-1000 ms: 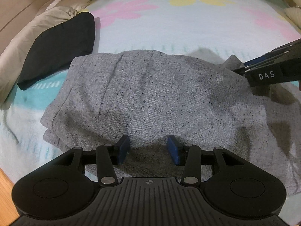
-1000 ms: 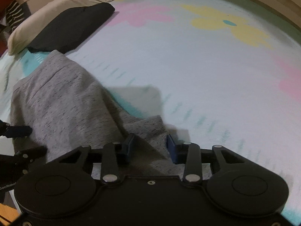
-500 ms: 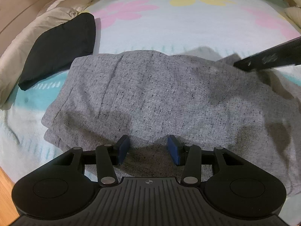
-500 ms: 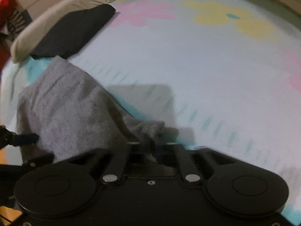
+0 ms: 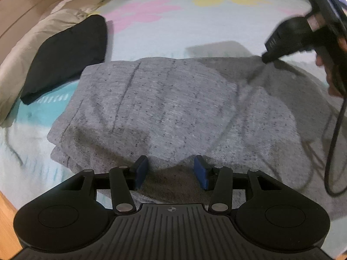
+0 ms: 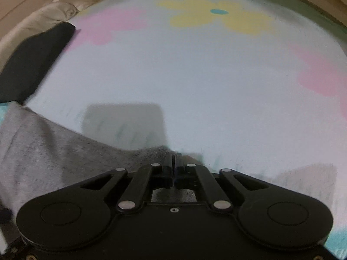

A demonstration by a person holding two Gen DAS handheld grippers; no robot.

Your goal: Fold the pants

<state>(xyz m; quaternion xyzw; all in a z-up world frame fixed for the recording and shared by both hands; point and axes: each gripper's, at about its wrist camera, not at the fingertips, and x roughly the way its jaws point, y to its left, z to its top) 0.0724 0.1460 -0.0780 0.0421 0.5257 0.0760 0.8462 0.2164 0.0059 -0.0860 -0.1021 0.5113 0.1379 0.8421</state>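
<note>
Pale blue bedding point(image 5: 216, 28) printed with pink and yellow flowers fills both views, with a cream pillow point(image 5: 32, 41) along the upper left edge of the frame and a dark folded garment point(image 5: 65, 56) lying against it. Across the middle of the left wrist view the grey speckled pants point(image 5: 164, 108) are spread in a loosely doubled pile, their layers stepped at the lower left and a raised ridge running toward the upper right.

At the upper right of that view the right gripper point(image 5: 265, 59) is seen pinched onto a corner of the pants, and in its own view the jaws are pressed together with a tuft of grey cloth caught between them point(image 6: 174, 162). A black cable point(image 5: 336, 143) hangs from it down the right side of the frame.

At the bottom centre the left gripper point(image 5: 171, 171) is held with its blue pads point(image 5: 141, 169) spread wide over the near edge of the cloth, nothing being gripped.

Only a small amount of fabric appears to be held, so the corner could be pulled out if it is lifted quickly. With the near edge unpinned, the whole pile could be dragged rather than folded, and the stepped layers misaligned. The hanging cable could be snagged on the cloth.
</note>
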